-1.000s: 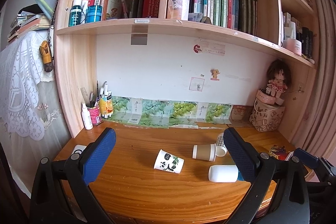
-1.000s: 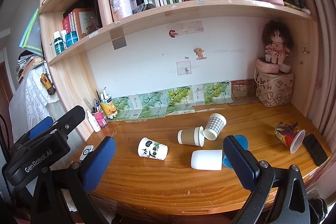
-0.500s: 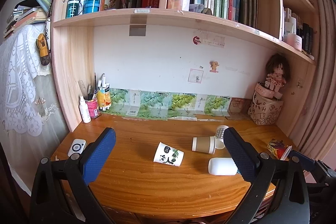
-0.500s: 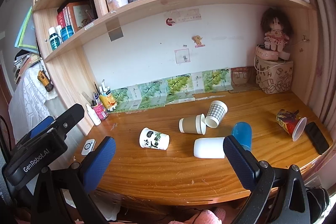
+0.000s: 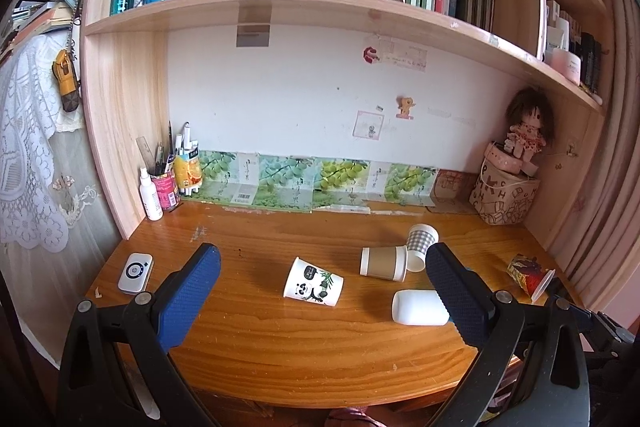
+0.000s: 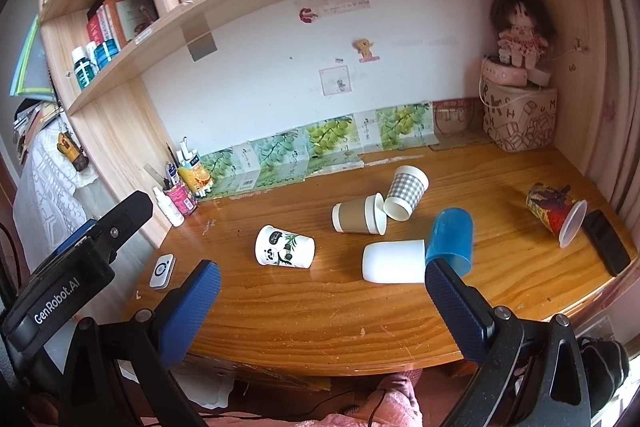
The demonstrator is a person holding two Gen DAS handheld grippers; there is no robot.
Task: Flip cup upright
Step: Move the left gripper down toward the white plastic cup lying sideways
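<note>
Several cups lie on their sides on the wooden desk [image 6: 304, 303]: a panda cup [image 6: 285, 247], a brown cup [image 6: 358, 214], a checked cup [image 6: 406, 191], a plain white cup [image 6: 394, 261], a blue cup [image 6: 450, 241] and a red patterned cup [image 6: 554, 213]. The panda cup [image 5: 313, 283], brown cup [image 5: 383, 263], checked cup [image 5: 420, 246], white cup [image 5: 418, 307] and red cup [image 5: 529, 274] also show in the left wrist view. My left gripper [image 5: 320, 299] and right gripper [image 6: 320, 311] are both open and empty, held back from the desk's front edge.
A white device [image 6: 162, 270] lies at the desk's left front. A black phone [image 6: 606, 247] lies at the right edge. A pen pot and bottle [image 6: 176, 199] stand back left, a doll on a basket [image 6: 518, 115] back right. Bookshelves hang above.
Both grippers have drawn back and risen, so more of the desk's front shows. The cups have not moved.
</note>
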